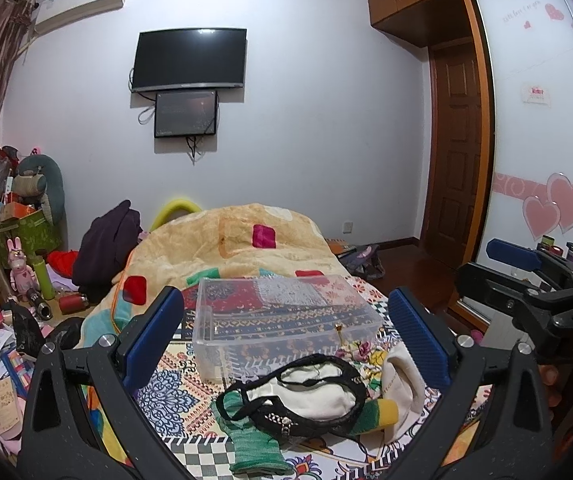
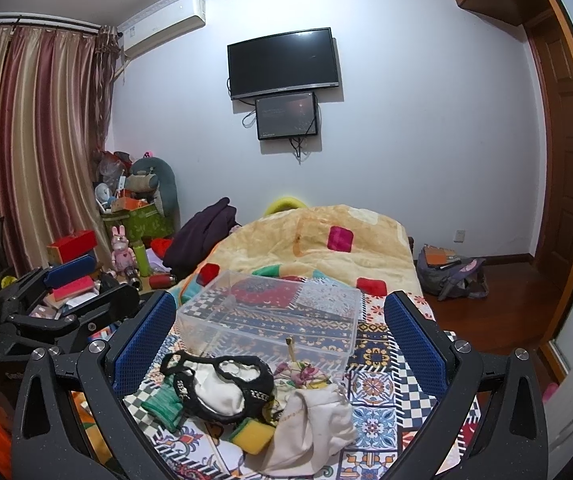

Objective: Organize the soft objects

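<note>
The left tongs (image 1: 286, 344) stood wide open with nothing between their blue pads, hovering above the near end of the bed (image 1: 190, 392), and the right tongs (image 2: 280, 344) were spread just as wide and equally bare, held to the right of the left pair. Between the fingers of both lay a small heap of soft things on the patterned bedspread: a black lace-edged garment (image 1: 310, 396) draped over a white cloth (image 1: 318, 400), a green knitted sock (image 1: 252, 440) poking out toward the near left, a yellow and green sponge (image 2: 253, 434) at the near edge of the pile, and a cream fabric pouch (image 2: 310, 428) slumped at its right side. A floral scrap (image 2: 300, 372) lay just beyond the pile, touching the front wall of a clear plastic box (image 2: 274, 320), which sat upright and open on the bed farther out. Beyond the box a yellow blanket (image 2: 314, 236) with coloured patches was mounded across the far part of the bed. A dark television (image 2: 284, 62) hung on the far wall, with a smaller screen (image 2: 286, 116) directly below it, and striped curtains (image 2: 34, 140) covered the left side of the room.
</note>
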`<move>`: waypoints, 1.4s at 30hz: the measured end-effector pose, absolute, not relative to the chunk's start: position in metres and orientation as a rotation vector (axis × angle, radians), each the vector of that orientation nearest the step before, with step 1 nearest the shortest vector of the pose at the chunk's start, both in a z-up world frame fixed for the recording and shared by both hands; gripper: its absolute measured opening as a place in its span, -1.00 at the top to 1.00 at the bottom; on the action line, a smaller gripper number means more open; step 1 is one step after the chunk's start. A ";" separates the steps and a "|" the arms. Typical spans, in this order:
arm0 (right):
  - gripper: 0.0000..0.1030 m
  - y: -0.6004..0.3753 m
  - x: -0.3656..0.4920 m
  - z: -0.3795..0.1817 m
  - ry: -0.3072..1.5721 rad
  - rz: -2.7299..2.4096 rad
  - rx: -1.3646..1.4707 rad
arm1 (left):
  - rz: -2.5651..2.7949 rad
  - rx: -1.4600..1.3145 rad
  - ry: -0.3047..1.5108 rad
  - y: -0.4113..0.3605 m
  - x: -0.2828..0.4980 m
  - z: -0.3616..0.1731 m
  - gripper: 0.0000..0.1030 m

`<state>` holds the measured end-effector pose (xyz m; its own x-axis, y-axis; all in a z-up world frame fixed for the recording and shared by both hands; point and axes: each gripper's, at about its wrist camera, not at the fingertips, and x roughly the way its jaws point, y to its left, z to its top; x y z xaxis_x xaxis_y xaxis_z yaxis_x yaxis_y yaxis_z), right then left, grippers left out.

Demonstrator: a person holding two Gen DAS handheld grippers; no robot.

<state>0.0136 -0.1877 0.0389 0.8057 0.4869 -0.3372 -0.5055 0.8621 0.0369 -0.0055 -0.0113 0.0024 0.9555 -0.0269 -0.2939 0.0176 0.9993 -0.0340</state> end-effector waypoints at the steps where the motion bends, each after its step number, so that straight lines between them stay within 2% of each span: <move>1: -1.00 -0.190 0.015 0.037 0.351 0.528 -0.056 | -0.029 -0.030 0.307 -0.010 -0.006 0.002 -1.00; 7: -1.00 -0.199 0.025 0.020 0.425 0.509 -0.060 | -0.036 -0.035 0.430 -0.004 0.009 -0.030 -1.00; 17: -0.97 -0.210 0.056 -0.033 0.653 0.474 -0.063 | -0.032 -0.116 0.600 0.015 0.045 -0.086 -0.95; 19: -0.86 -0.211 0.060 -0.041 0.686 0.479 -0.058 | -0.016 -0.118 0.629 0.021 0.050 -0.095 -0.74; 23: -0.68 -0.210 0.066 -0.053 0.750 0.505 -0.047 | -0.012 -0.161 0.677 0.032 0.060 -0.113 -0.62; 26: -0.50 -0.207 0.070 -0.060 0.781 0.512 -0.046 | -0.038 -0.202 0.722 0.038 0.069 -0.126 -0.41; 29: -0.26 -0.204 0.075 -0.065 0.812 0.518 -0.037 | -0.071 -0.224 0.749 0.038 0.074 -0.136 -0.03; 31: -0.11 -0.205 0.077 -0.068 0.829 0.521 -0.028 | -0.096 -0.230 0.759 0.035 0.076 -0.138 0.33; 33: 0.18 -0.205 0.077 -0.069 0.841 0.523 -0.021 | -0.097 -0.231 0.754 0.035 0.076 -0.138 0.43; 36: 0.50 -0.204 0.078 -0.070 0.847 0.529 -0.022 | -0.091 -0.227 0.739 0.035 0.072 -0.134 0.63; 42: 0.77 -0.206 0.075 -0.063 0.808 0.521 -0.027 | -0.075 -0.222 0.704 0.037 0.064 -0.119 0.77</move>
